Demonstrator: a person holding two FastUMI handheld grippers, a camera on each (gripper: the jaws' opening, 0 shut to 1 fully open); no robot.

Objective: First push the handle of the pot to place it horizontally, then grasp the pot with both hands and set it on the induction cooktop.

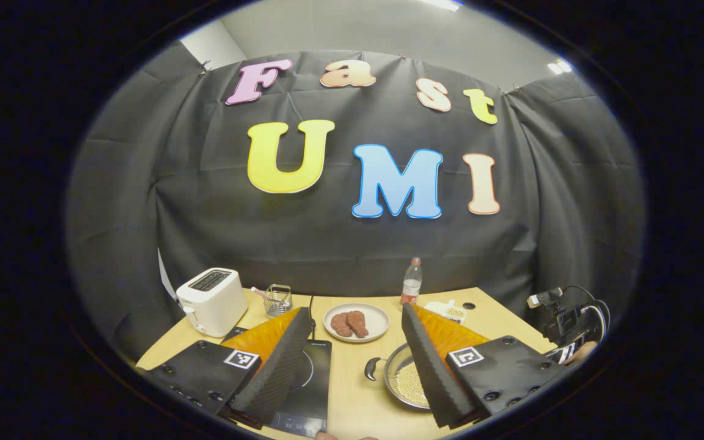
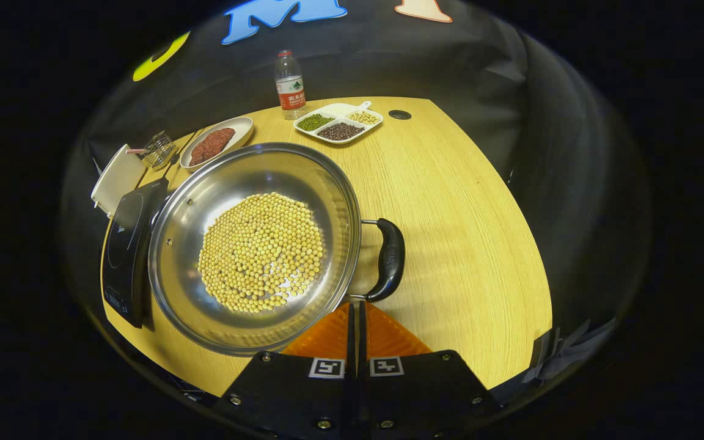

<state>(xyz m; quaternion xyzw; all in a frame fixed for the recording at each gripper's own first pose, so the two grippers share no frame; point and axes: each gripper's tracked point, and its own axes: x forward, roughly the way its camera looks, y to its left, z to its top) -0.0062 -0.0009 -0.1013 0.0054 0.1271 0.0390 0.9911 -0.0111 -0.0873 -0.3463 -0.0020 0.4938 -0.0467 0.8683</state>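
My right tongs (image 2: 357, 305) are pressed together, holding nothing, their tip just beside the near end of the pot's right handle (image 2: 388, 260). I read the closed jaws as deliberate: a shut tip makes a firm pusher, and the first step is a push on that handle, not a grasp. The pot (image 2: 254, 244) sits on the worktop (image 2: 468, 244), a layer of pale beans (image 2: 260, 250) pooled in its bottom, so I would nudge gently to keep them from sliding. The induction cooktop (image 2: 126, 244) lies just left of the pot, its edge partly hidden under the rim.

My left tongs (image 1: 358, 360) are spread wide and empty, held high above the worktop with the cooktop below the left finger and the pot below the right one. I take that as waiting, ready to come down on the pot's left handle (image 1: 373, 366) once the pot is squared up.

The left gripper view gives me that left handle, a white toaster (image 1: 211, 301) at the far left, and a camera on a stand (image 1: 566, 318) at the right edge. The right gripper view gives the right handle and a divided tray of beans (image 2: 338, 124) at the far side. Both views show the plate of meat (image 2: 216, 142) and the water bottle (image 2: 289, 84).
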